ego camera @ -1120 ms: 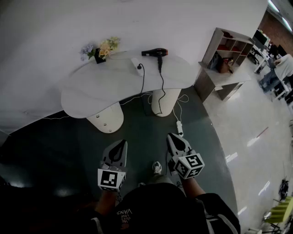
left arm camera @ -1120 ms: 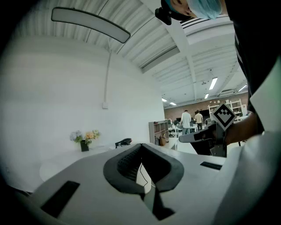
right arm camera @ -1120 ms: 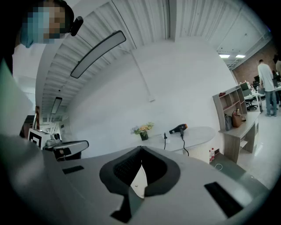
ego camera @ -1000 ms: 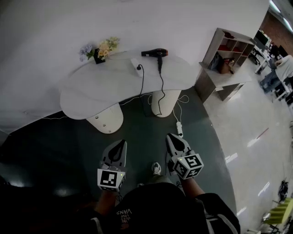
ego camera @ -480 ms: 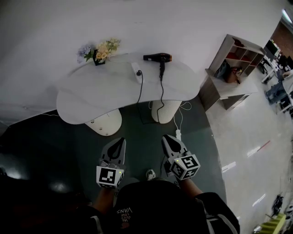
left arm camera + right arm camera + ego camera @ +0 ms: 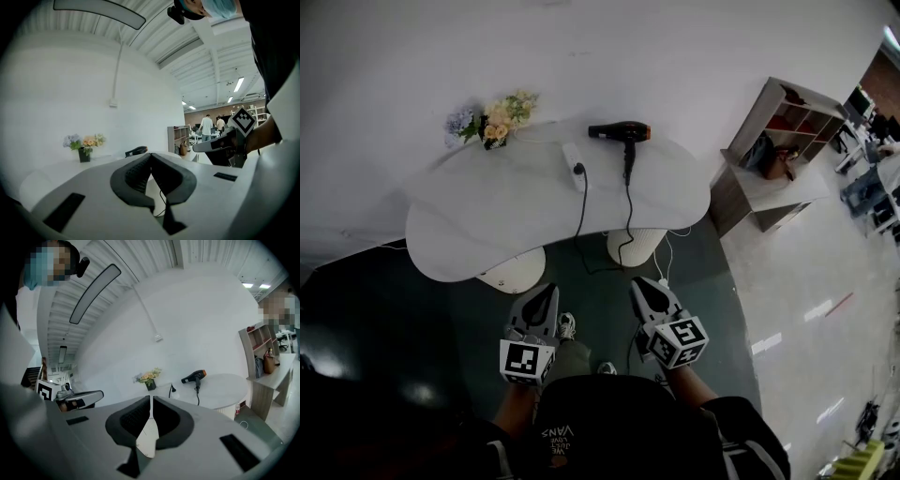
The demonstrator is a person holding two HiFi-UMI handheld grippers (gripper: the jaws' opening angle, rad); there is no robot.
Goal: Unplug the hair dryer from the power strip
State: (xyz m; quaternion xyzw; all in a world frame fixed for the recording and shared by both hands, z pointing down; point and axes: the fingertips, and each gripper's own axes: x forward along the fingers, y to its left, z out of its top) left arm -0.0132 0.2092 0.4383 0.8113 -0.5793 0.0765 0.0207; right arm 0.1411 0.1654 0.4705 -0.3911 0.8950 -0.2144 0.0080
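A black hair dryer (image 6: 619,131) with an orange nozzle lies at the back of a white curved table (image 6: 497,211); in the right gripper view the hair dryer (image 6: 194,376) shows on the tabletop. Its black cord (image 6: 628,202) hangs over the table's front edge. A white power strip (image 6: 575,166) lies left of it with a black plug (image 6: 578,170) in it. My left gripper (image 6: 546,298) and right gripper (image 6: 637,289) are both shut and empty, held over the floor short of the table. The left gripper (image 6: 150,157) points at the table edge.
A small pot of flowers (image 6: 492,120) stands at the table's back left. A second white power strip (image 6: 662,280) lies on the dark floor by the right pedestal (image 6: 636,246). A wooden shelf unit (image 6: 769,141) stands to the right. People are far off by the shelves.
Both grippers and the person have come closer to the table; the table now sits lower and nearer in the head view. Both grippers stay shut.
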